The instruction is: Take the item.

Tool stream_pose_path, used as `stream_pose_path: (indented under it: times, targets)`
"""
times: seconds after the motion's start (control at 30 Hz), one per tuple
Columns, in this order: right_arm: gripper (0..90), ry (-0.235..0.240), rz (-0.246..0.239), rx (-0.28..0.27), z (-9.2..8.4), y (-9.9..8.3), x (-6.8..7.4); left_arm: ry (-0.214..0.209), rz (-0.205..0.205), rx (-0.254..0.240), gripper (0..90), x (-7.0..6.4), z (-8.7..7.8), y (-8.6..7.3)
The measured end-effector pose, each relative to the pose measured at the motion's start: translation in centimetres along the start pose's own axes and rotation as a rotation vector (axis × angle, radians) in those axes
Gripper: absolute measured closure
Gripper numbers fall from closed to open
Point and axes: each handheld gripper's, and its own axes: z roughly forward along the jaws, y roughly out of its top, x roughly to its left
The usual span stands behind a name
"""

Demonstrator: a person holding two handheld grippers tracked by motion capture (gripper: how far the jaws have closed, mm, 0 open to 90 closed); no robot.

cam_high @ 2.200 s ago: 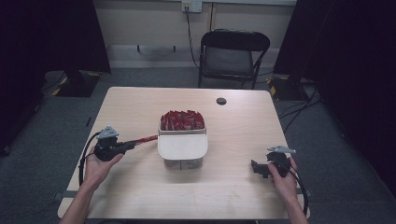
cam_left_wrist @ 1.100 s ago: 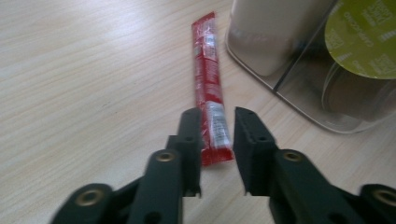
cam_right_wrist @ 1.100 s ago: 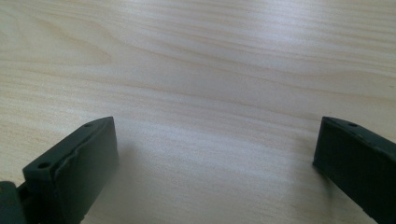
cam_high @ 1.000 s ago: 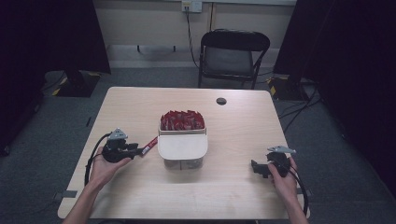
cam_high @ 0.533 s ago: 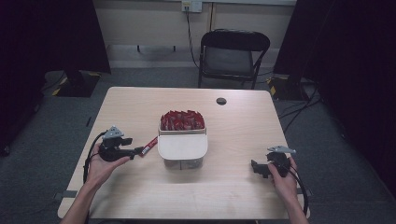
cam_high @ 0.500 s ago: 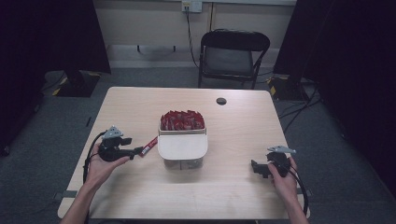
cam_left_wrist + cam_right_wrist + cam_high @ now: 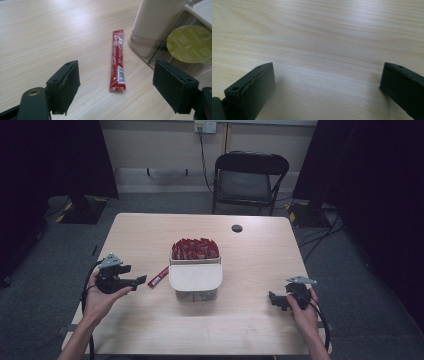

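A single red sachet lies flat on the wooden table, just left of a cream container packed with several red sachets. My left gripper is open, its jaws apart on either side of the near end of the lone sachet, without touching it. At the table's right front, my right gripper is open over bare wood with nothing between its jaws.
A small black disc lies on the table at the back right. A black folding chair stands behind the table. A yellow-green round label shows through the container's clear base.
The left gripper let go of the red sachet, which now lies on the table, and drew back slightly toward the person. The right gripper has not moved.
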Motion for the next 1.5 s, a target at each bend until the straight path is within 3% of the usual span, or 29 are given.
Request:
stream_pose_path:
  times: [0.17,0.37,0.67,0.83,0.93,1.07,1.23,1.37,1.5]
  targets:
    - [0.0,0.0,0.0,0.0,0.0,0.0,0.0,0.035,-0.026,-0.011,17.5,0.6,-1.0,0.0]
    - [0.0,0.0,0.0,0.0,0.0,0.0,0.0,0.098,-0.06,0.011,18.3,1.7,-1.3,-1.5]
    - [0.0,0.0,0.0,0.0,0.0,0.0,0.0,0.164,-0.123,0.076,16.5,3.7,-1.5,-3.8]
    - [0.0,0.0,0.0,0.0,0.0,0.0,0.0,0.201,-0.122,0.126,16.4,4.2,-1.2,-4.9]
    - [0.0,0.0,0.0,0.0,0.0,0.0,0.0,0.225,-0.144,0.155,16.7,4.6,-1.0,-5.5]
    - [0.0,0.0,0.0,0.0,0.0,0.0,0.0,0.219,-0.159,0.17,17.4,4.9,-0.8,-6.1]
    - [0.0,0.0,0.0,0.0,0.0,0.0,0.0,0.233,-0.135,0.226,19.4,4.9,0.1,-6.7]
    - [0.0,0.0,0.0,0.0,0.0,0.0,0.0,0.24,-0.131,0.229,19.0,4.8,0.6,-6.8]
    - [0.0,0.0,0.0,0.0,0.0,0.0,0.0,0.242,-0.125,0.171,15.5,4.3,0.9,-7.3]
